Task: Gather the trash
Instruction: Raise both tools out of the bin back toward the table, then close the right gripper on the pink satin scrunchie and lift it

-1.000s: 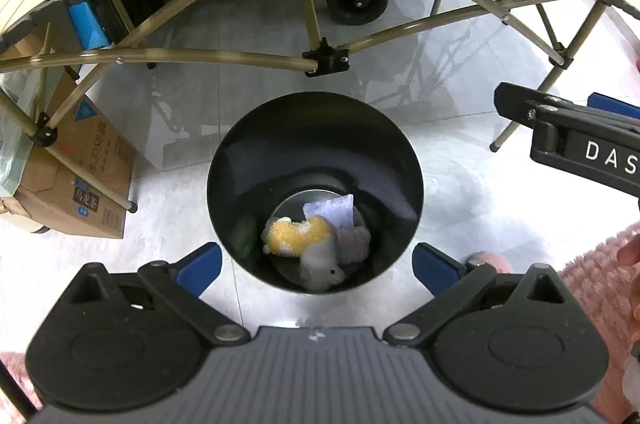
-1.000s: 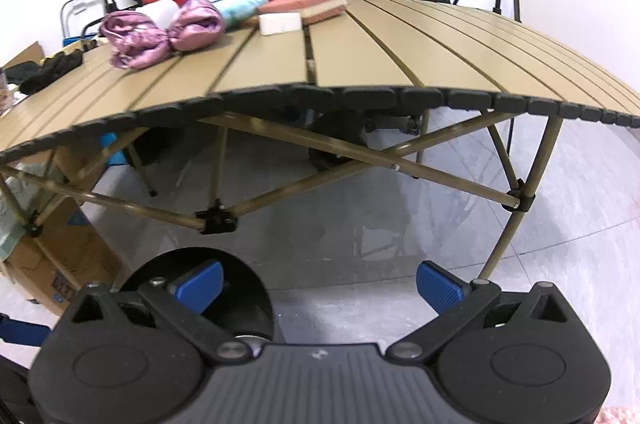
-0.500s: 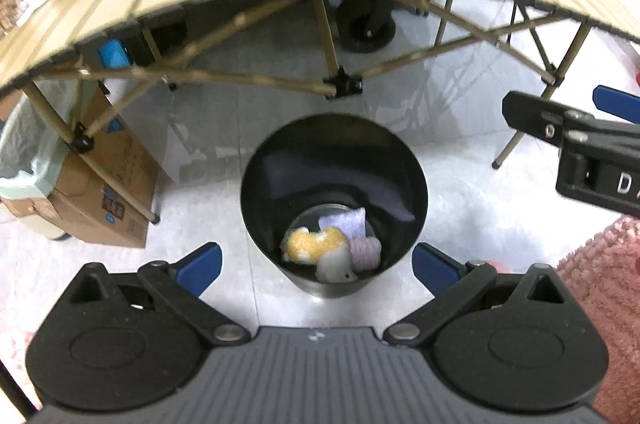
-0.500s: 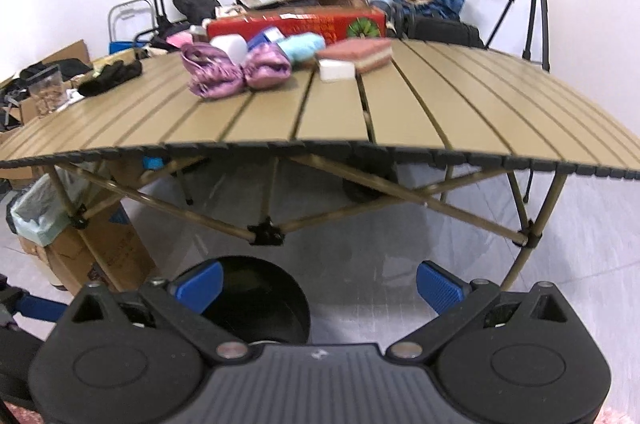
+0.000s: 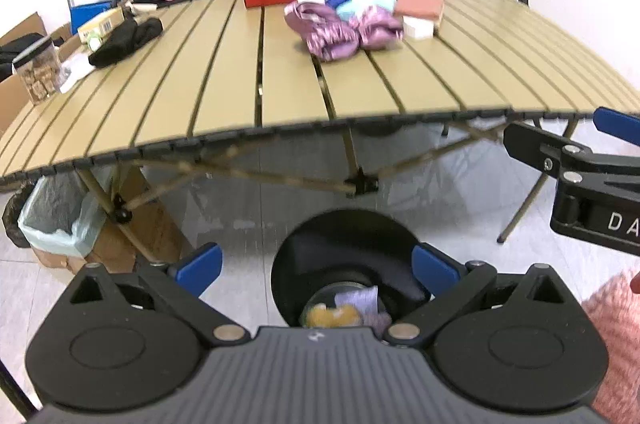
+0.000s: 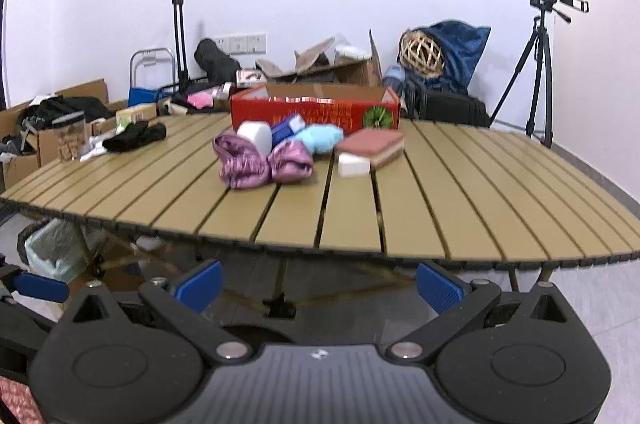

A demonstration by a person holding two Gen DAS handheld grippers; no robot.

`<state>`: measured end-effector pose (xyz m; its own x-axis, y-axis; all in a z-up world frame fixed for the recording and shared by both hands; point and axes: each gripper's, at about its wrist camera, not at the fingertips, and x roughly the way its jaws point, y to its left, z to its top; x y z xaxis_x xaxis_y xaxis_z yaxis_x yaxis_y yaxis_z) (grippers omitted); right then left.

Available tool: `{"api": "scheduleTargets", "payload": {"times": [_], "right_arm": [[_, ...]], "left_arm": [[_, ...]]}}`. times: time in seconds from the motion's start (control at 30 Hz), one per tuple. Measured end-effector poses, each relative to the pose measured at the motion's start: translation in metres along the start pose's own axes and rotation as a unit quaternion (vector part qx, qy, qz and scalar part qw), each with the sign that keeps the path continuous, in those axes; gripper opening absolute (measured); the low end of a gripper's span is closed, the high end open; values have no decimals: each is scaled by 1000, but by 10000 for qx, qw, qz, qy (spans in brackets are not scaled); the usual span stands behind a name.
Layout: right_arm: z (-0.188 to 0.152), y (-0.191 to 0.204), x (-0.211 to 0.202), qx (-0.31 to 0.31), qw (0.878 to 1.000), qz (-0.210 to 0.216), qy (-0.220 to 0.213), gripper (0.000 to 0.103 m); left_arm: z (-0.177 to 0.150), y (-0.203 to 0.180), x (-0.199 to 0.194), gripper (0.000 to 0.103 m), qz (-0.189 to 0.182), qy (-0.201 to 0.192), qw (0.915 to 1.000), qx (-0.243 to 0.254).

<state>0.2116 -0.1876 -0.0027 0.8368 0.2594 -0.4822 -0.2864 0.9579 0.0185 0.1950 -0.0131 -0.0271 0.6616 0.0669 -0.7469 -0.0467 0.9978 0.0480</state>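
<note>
Currently both tongs spread wide and empty: left tongs held above black round bin on floor, just in front of slatted tan counter; right tongs level with counter edge, facing across top. Right tongs also visible at right edge of left view, apart from bin. Inside bin: yellow fuzzy piece beside pale lilac wrapper, partly hidden behind tongs body. Still on counter, clustered near middle: two crumpled shiny purple wrappers touching each other, white roll and blue packet behind them, light blue soft item to right, then pink-topped sponge with small white block against its front. Long red box lying behind cluster. Black cloth near left edge of counter, clear jar with brownish contents further left. Under left end of counter, box lined with pale green bag. Tripod with camera against wall at right; woven ball on blue bag behind counter. Some motion blur in both views, small labels unreadable
</note>
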Motion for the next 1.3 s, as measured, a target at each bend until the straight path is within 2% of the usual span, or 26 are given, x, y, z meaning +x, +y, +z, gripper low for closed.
{"api": "scheduleTargets", "payload": {"times": [0.33,0.8,1.13,1.3], "right_arm": [[29,-7,15,120,9993,-64,-355,103],[64,0,69,80,9979,-68,-645,103],[83,15,136,72,9992,147,-361,103],[88,27,171,-24,9996,258,-125,103]], "left_arm": [[35,13,2,103,130,-463,9982,-355],[86,44,27,103,420,-1031,9900,-872],[115,73,56,103,736,-1346,9830,-1006],[125,89,63,103,716,-1451,9806,-1110]]}}
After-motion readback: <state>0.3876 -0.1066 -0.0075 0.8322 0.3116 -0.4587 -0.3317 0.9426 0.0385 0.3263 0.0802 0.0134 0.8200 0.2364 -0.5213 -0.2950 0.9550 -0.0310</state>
